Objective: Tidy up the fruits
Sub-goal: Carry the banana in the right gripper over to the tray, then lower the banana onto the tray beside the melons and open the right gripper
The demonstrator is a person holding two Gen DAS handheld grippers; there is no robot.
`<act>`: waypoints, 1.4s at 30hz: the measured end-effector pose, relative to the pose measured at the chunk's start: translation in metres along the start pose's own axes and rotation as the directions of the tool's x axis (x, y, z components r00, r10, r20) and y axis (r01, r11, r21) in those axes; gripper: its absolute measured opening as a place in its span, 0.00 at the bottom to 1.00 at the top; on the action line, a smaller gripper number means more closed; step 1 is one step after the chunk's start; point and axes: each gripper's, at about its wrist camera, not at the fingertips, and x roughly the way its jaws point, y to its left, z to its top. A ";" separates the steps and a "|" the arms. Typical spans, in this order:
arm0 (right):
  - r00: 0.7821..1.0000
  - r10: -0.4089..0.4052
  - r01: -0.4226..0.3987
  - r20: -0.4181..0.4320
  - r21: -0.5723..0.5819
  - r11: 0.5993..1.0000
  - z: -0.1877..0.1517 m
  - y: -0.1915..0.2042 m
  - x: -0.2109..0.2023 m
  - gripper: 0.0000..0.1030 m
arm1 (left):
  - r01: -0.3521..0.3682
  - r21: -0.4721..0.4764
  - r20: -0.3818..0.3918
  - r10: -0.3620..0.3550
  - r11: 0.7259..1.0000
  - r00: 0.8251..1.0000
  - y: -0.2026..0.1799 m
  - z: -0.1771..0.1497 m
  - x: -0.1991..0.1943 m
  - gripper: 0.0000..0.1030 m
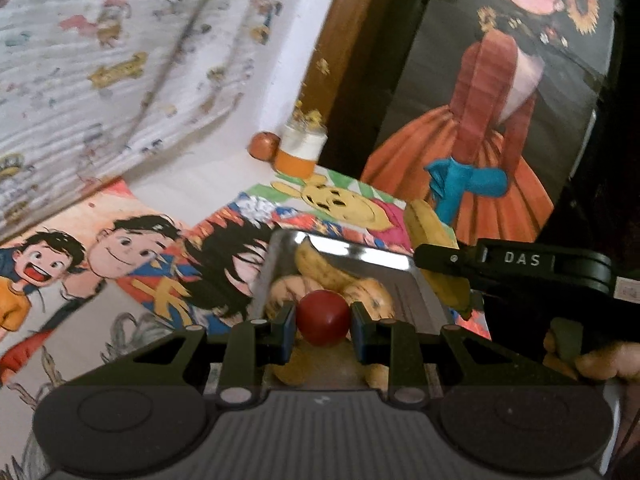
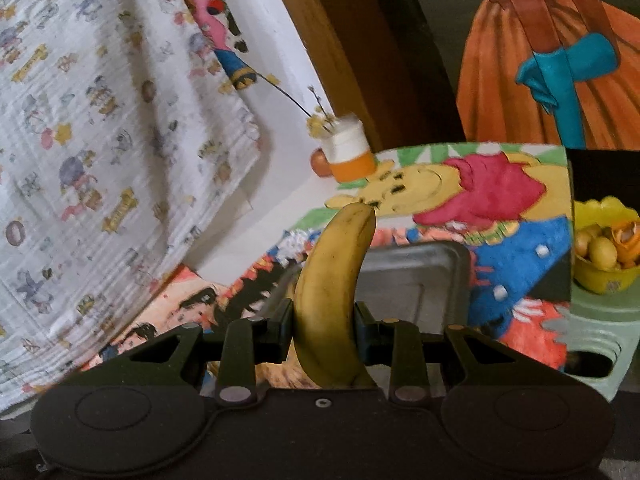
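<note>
My left gripper [image 1: 323,326] is shut on a small round red fruit [image 1: 323,317], held just above the near end of a shiny metal tray [image 1: 372,255]. Inside the tray lie a spotted banana [image 1: 320,268] and other yellow-orange fruits [image 1: 372,296]. In the right wrist view my right gripper [image 2: 323,330] is shut on a yellow banana [image 2: 332,292] that stands upright between its pads, in front of the tray [image 2: 420,276]. The right gripper's body [image 1: 516,270] and a hand [image 1: 596,362] show at the right of the left wrist view, with that banana [image 1: 430,232] by it.
The tray rests on colourful cartoon drawings [image 1: 160,272] covering the table. A white and orange jar with dried flowers [image 2: 347,152] and a small brown fruit [image 1: 264,145] stand at the back. A yellow bowl of small fruits [image 2: 604,252] sits at right. A patterned cloth [image 2: 100,140] hangs at left.
</note>
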 end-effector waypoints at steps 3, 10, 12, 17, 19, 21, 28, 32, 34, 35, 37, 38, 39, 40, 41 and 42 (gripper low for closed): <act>1.000 -0.008 0.008 -0.013 0.007 1.000 -0.008 -0.006 0.001 0.32 | 0.005 0.023 -0.021 -0.005 1.000 1.000 -0.008 -0.006 0.003 0.30; 0.999 -0.022 0.023 -0.035 0.027 0.999 -0.019 -0.018 0.004 0.32 | 0.011 0.055 -0.066 -0.007 0.998 0.998 -0.018 -0.019 0.010 0.30; 0.999 -0.026 0.028 -0.039 0.031 0.999 -0.021 -0.019 0.004 0.32 | 0.013 0.062 -0.076 -0.008 0.998 0.997 -0.020 -0.021 0.011 0.30; 0.998 -0.029 0.031 -0.056 0.033 0.999 -0.023 -0.020 0.004 0.32 | 0.014 0.080 -0.097 -0.006 0.997 0.995 -0.023 -0.027 0.014 0.30; 0.998 -0.029 0.031 -0.059 0.035 0.999 -0.024 -0.021 0.004 0.32 | 0.012 0.082 -0.105 -0.004 0.997 0.994 -0.024 -0.028 0.015 0.30; 0.997 -0.029 0.032 -0.064 0.039 0.999 -0.025 -0.021 0.005 0.32 | 0.011 0.083 -0.113 -0.001 0.997 0.994 -0.024 -0.030 0.016 0.30; 0.996 -0.034 0.037 -0.077 0.043 0.998 -0.027 -0.022 0.006 0.32 | 0.009 0.091 -0.133 0.003 0.996 0.991 -0.026 -0.033 0.019 0.31; 0.996 -0.033 0.037 -0.085 0.045 0.998 -0.028 -0.022 0.007 0.32 | 0.013 0.096 -0.148 0.002 0.995 0.989 -0.026 -0.034 0.020 0.31; 0.996 -0.035 0.039 -0.087 0.044 0.998 -0.029 -0.022 0.007 0.32 | 0.012 0.098 -0.153 0.003 0.995 0.988 -0.026 -0.035 0.021 0.31; 0.995 -0.035 0.039 -0.088 0.045 0.998 -0.029 -0.022 0.008 0.32 | 0.012 0.098 -0.155 0.004 0.995 0.988 -0.026 -0.035 0.021 0.31; 0.995 -0.036 0.040 -0.089 0.043 0.998 -0.029 -0.021 0.008 0.32 | 0.010 0.099 -0.159 0.006 0.995 0.987 -0.026 -0.035 0.022 0.31; 0.995 -0.036 0.040 -0.090 0.043 0.998 -0.029 -0.021 0.008 0.32 | 0.010 0.099 -0.162 0.007 0.995 0.987 -0.025 -0.035 0.022 0.31; 0.995 -0.037 0.041 -0.091 0.044 0.998 -0.030 -0.021 0.009 0.32 | 0.009 0.099 -0.165 0.008 0.995 0.986 -0.025 -0.035 0.023 0.31; 0.995 -0.037 0.041 -0.093 0.044 0.998 -0.030 -0.021 0.009 0.32 | 0.008 0.099 -0.166 0.009 0.995 0.986 -0.025 -0.036 0.023 0.31; 0.995 -0.037 0.041 -0.095 0.044 0.998 -0.030 -0.021 0.009 0.32 | 0.009 0.100 -0.169 0.008 0.995 0.986 -0.025 -0.036 0.023 0.31; 0.995 -0.037 0.042 -0.097 0.044 0.998 -0.030 -0.021 0.010 0.32 | 0.008 0.100 -0.170 0.009 0.995 0.985 -0.025 -0.036 0.023 0.31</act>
